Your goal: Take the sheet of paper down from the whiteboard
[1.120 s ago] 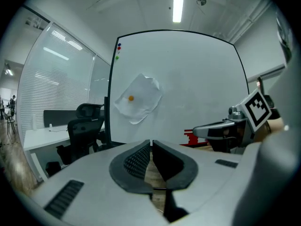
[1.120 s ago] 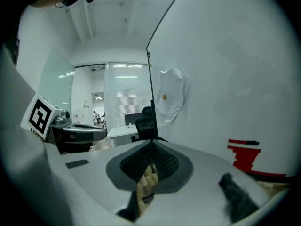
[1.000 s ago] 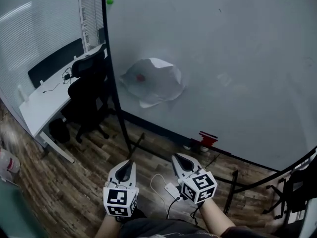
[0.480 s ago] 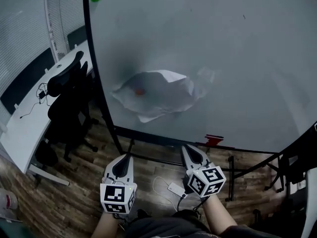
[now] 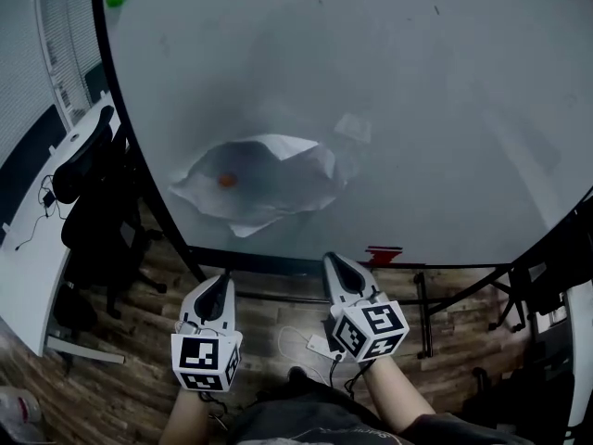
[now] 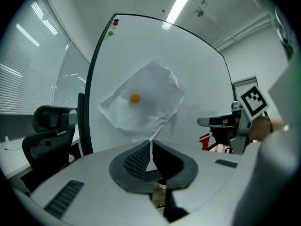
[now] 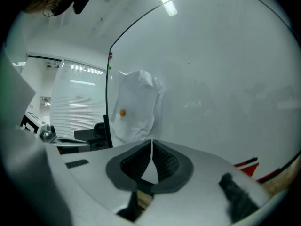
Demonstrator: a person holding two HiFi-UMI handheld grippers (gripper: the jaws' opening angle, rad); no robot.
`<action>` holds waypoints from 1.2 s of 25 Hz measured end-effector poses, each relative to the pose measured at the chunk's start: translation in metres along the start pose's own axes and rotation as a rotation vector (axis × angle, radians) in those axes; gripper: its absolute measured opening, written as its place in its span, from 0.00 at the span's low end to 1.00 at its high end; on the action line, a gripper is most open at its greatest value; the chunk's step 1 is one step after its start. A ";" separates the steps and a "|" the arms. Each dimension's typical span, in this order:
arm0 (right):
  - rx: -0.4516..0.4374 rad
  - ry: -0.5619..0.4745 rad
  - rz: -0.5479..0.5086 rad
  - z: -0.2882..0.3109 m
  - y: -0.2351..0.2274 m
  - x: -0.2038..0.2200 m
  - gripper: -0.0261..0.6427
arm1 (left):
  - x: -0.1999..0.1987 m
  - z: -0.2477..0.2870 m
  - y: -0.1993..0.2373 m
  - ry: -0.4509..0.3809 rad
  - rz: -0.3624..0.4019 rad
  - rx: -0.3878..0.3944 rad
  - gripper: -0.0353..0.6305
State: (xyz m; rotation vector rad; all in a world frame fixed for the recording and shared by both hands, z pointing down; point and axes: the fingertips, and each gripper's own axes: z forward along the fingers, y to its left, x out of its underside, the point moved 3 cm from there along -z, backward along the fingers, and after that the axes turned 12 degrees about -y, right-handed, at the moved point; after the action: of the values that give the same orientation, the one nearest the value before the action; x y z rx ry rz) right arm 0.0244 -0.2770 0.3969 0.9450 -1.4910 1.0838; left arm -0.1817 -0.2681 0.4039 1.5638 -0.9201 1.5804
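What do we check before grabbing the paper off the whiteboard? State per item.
1. The sheet of paper hangs on the whiteboard under an orange magnet: ok.
2. Jaws of the left gripper apart for a grab: not ok, together, nothing between.
3. Jaws of the right gripper apart: not ok, together, empty.
4. Grippers at the sheet: not ok, both below it, short of the board.
5. Nothing else fixing the sheet: cannot tell.

No words, brands or numbers could be read anywhere. The only printed signs were black-and-white square markers (patterns, not letters) on the cube [image 5: 206, 363] of the left gripper [image 5: 218, 284] and the cube [image 5: 371, 330] of the right gripper [image 5: 333, 261].
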 end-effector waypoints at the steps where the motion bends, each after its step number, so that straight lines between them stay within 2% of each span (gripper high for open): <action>1: -0.006 -0.015 -0.007 0.004 -0.001 -0.006 0.08 | -0.004 0.003 0.000 -0.004 0.003 -0.006 0.10; 6: -0.044 -0.073 -0.028 0.028 -0.003 -0.032 0.08 | -0.023 0.013 0.003 -0.012 0.017 -0.028 0.10; 15: -0.107 -0.131 -0.031 0.051 -0.009 -0.052 0.09 | -0.027 0.033 0.001 -0.021 0.049 -0.072 0.10; 17: -0.122 -0.143 -0.019 0.055 -0.010 -0.057 0.18 | -0.030 0.035 -0.002 -0.026 0.054 -0.075 0.10; 19: -0.136 -0.153 0.003 0.058 -0.010 -0.062 0.21 | -0.032 0.035 -0.003 -0.031 0.064 -0.080 0.10; 24: -0.099 -0.196 0.015 0.063 -0.011 -0.072 0.21 | -0.029 0.041 -0.004 -0.027 0.065 -0.055 0.10; 30: -0.005 -0.199 -0.057 0.072 -0.004 -0.074 0.21 | -0.036 0.046 0.011 -0.035 0.059 0.024 0.10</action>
State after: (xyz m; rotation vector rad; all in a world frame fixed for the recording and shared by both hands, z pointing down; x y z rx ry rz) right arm 0.0208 -0.3447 0.3189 1.1119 -1.6164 0.9662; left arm -0.1682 -0.3138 0.3688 1.5985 -0.9781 1.6155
